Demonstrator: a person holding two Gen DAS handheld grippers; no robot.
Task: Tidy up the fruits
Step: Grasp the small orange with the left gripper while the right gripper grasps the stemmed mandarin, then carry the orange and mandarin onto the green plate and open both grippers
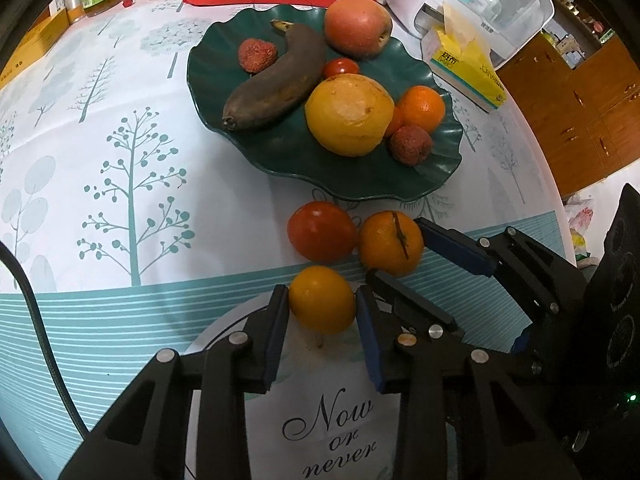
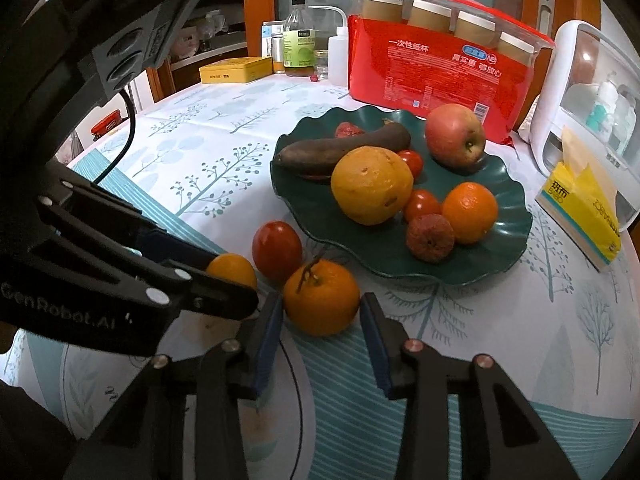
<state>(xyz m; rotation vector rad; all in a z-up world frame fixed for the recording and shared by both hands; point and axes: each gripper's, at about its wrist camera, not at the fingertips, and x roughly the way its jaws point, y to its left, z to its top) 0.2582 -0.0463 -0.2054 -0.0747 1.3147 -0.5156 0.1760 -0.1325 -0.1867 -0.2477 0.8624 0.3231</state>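
Fruit is mostly piled on the plate [image 1: 248, 152], while a yellow orange [image 1: 322, 299] is clamped by the left gripper [image 1: 323, 312], a tangerine [image 2: 321, 298] is bracketed, ungripped, by the right gripper [image 2: 322, 320], and a tomato [image 1: 321, 231] beyond them is untouched.

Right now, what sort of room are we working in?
Most likely a home dining room or kitchen: a table under a tree-print tablecloth, a green fruit plate, wooden cabinets behind, plus a tissue box and a pack of paper cups.
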